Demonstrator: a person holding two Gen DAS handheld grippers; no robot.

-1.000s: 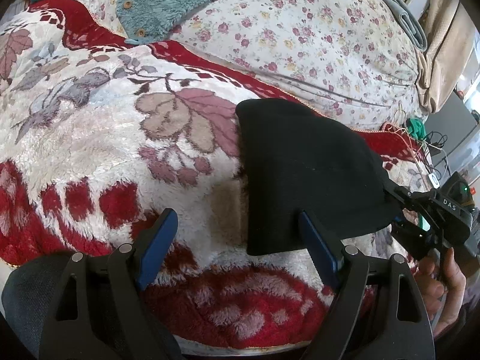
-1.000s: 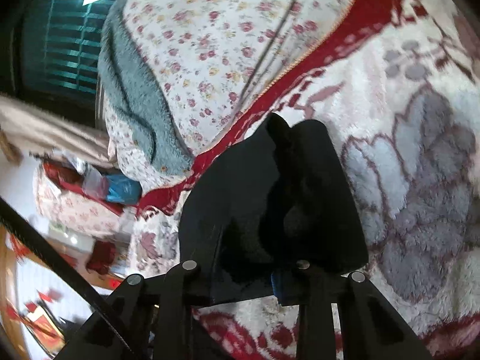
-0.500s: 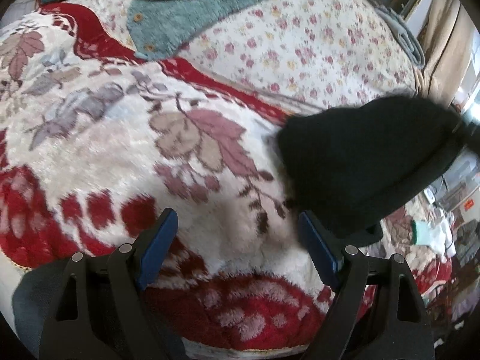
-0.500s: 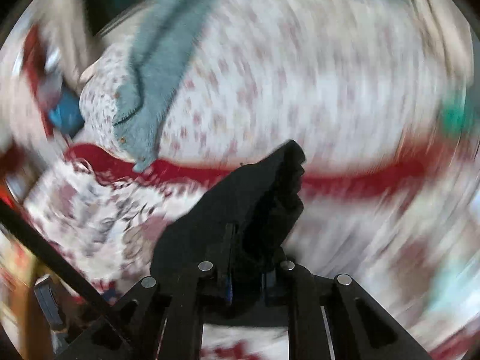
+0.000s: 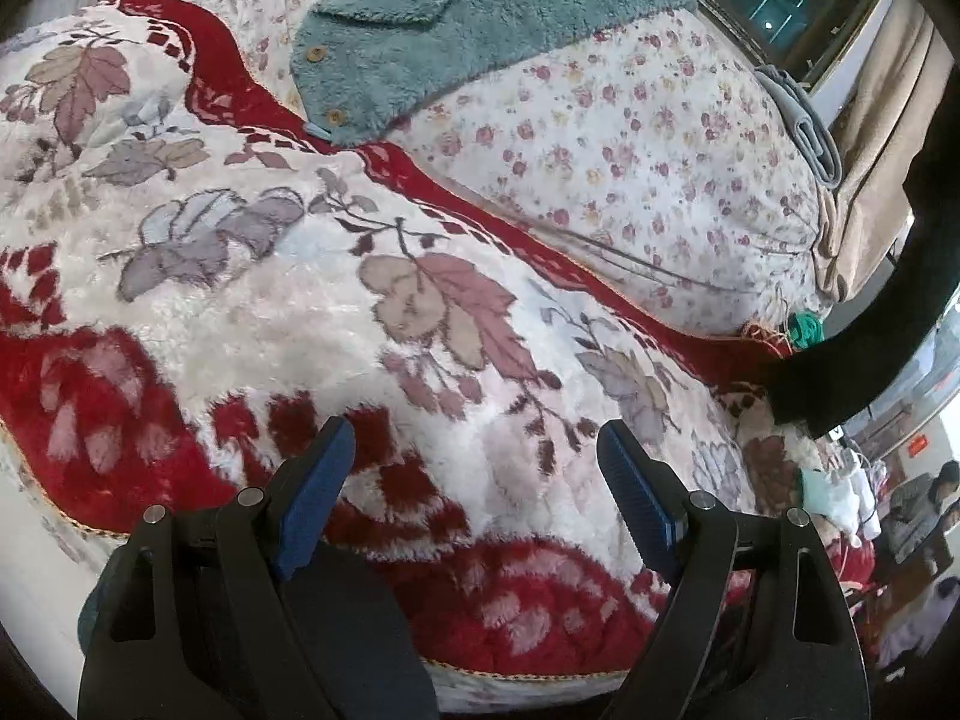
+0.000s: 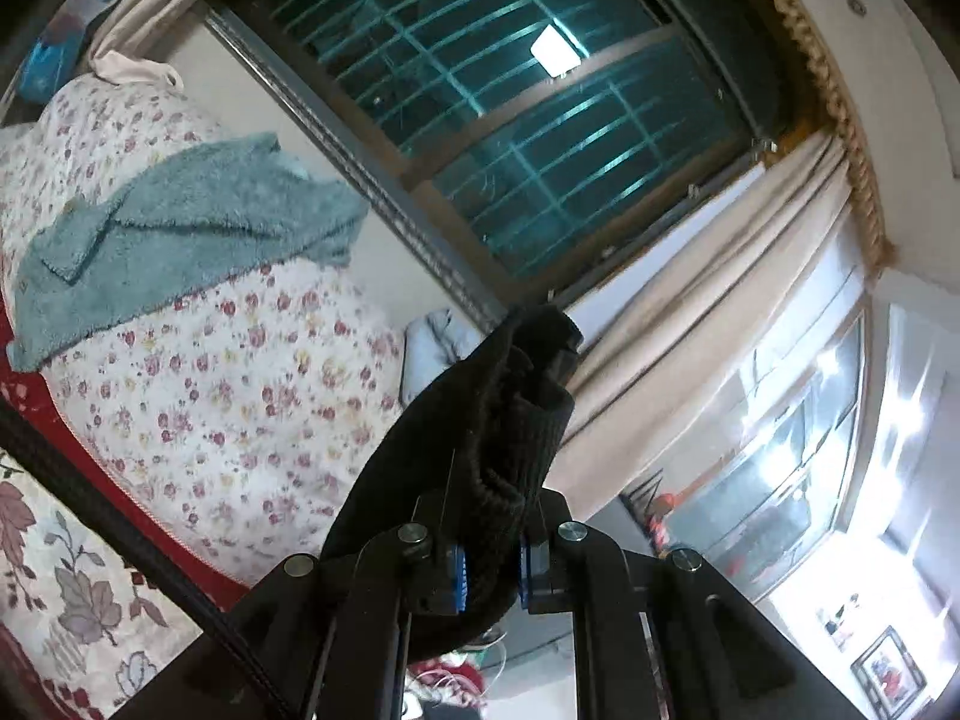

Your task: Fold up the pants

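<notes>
No legible writing; right tongs (image 6: 489, 576) clamp black pants (image 6: 480, 420)

Left tongs (image 5: 474, 462) spread wide, angled downward; right tongs (image 6: 489, 570) nearly level, clamped tight on cloth.

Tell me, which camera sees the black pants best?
The right wrist view: the black pants fill its middle, pinched in the right gripper. The left wrist view shows only a dark strip hanging at its right edge.
</notes>
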